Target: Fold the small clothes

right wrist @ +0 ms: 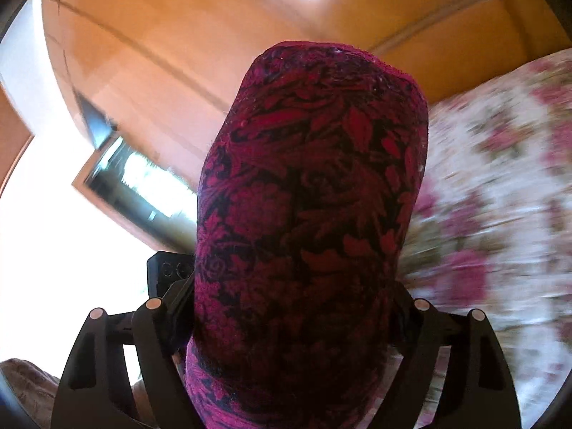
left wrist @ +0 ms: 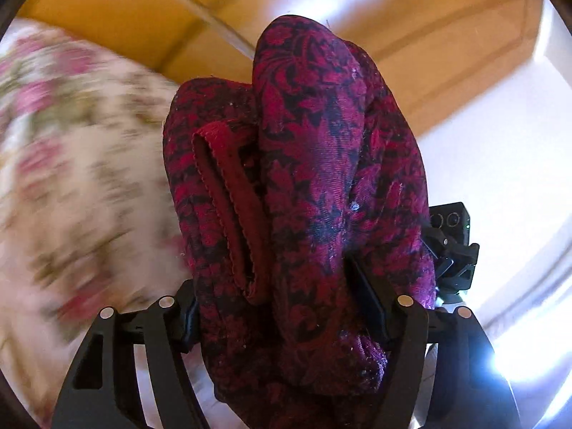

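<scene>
A crimson and black floral garment (left wrist: 304, 186) fills the middle of the left wrist view, bunched into thick folds with a red hemmed band (left wrist: 228, 207) showing. My left gripper (left wrist: 286, 307) is shut on it, the cloth draped over the fingers. In the right wrist view the same garment (right wrist: 307, 214) hangs over my right gripper (right wrist: 289, 314), which is shut on it; the fingertips are hidden under cloth. The right gripper shows at the right edge of the left wrist view (left wrist: 450, 246), close beside the left one.
A floral bedspread, blurred, lies at the left of the left wrist view (left wrist: 71, 178) and at the right of the right wrist view (right wrist: 500, 214). Glossy wooden wardrobe panels (right wrist: 178, 35) rise behind. A bright window (right wrist: 43, 250) is at the left.
</scene>
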A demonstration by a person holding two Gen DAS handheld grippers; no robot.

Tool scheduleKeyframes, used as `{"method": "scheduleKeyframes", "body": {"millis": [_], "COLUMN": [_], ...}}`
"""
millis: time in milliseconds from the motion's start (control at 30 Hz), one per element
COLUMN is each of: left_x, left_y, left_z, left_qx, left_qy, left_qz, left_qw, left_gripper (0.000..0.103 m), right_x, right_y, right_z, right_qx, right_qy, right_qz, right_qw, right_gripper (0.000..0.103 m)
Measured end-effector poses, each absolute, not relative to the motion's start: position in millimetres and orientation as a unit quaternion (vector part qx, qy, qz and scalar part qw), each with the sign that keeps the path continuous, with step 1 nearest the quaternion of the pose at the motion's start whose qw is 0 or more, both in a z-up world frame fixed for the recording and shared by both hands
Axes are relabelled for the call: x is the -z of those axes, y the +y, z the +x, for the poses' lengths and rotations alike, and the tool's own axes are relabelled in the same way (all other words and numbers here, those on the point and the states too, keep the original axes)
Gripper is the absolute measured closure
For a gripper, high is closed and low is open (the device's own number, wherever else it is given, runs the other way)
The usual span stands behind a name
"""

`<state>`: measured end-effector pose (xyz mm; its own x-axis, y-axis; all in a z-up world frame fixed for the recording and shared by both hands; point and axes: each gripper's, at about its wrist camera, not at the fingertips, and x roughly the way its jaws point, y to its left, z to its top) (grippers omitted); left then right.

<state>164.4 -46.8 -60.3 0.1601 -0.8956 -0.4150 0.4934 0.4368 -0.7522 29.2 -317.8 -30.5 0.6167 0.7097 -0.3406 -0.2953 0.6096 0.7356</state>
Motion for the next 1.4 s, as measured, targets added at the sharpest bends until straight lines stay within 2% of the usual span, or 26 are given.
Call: {"method": "scheduleKeyframes", "body": {"millis": [267, 367, 500, 567, 733, 800, 900, 967, 1167, 1267, 1400], "left_x": [32, 42, 83, 99, 99, 86, 68, 59, 60, 71, 83], "left_y": [-217, -268, -322, -326, -316, -318, -306, -297, -289, -282, -287], "left_z": [209, 221, 229, 227, 215, 208, 188, 183, 166, 174, 169], "left_qx": [0.525, 0.520, 0.494, 0.481, 0.479, 0.474, 0.465, 0.455, 0.424, 0.410, 0.396], "left_qy": [0.465, 0.485, 0.532, 0.544, 0.527, 0.503, 0.469, 0.452, 0.449, 0.467, 0.462], "left_qz": [-0.119, -0.083, -0.025, -0.005, 0.000, 0.020, 0.033, 0.038, 0.065, 0.042, 0.057], "left_qw": [0.703, 0.699, 0.687, 0.688, 0.702, 0.723, 0.751, 0.766, 0.783, 0.783, 0.791], "left_gripper": [0.034, 0.034, 0.034, 0.030, 0.027, 0.027, 0.027, 0.027, 0.027, 0.027, 0.026], "right_x": [34, 52, 89, 107, 126, 114, 67, 35, -20, -8, 14], "right_y": [-454, -489, -524, -526, -531, -531, -517, -504, -467, -466, -457], "right_z": [-16, -21, -33, -37, -63, -68, -66, -66, -44, -6, 32], "right_qx": [-0.171, -0.126, -0.061, -0.038, -0.018, 0.002, 0.059, 0.095, 0.108, 0.103, 0.120], "right_qy": [0.241, 0.237, 0.257, 0.282, 0.286, 0.300, 0.307, 0.302, 0.295, 0.315, 0.371], "right_qz": [0.386, 0.409, 0.430, 0.425, 0.438, 0.420, 0.347, 0.297, 0.216, 0.205, 0.175], "right_qw": [0.874, 0.872, 0.863, 0.859, 0.852, 0.857, 0.884, 0.901, 0.925, 0.921, 0.904], "right_gripper": [0.022, 0.022, 0.022, 0.022, 0.008, 0.008, 0.008, 0.008, 0.020, 0.025, 0.025]}}
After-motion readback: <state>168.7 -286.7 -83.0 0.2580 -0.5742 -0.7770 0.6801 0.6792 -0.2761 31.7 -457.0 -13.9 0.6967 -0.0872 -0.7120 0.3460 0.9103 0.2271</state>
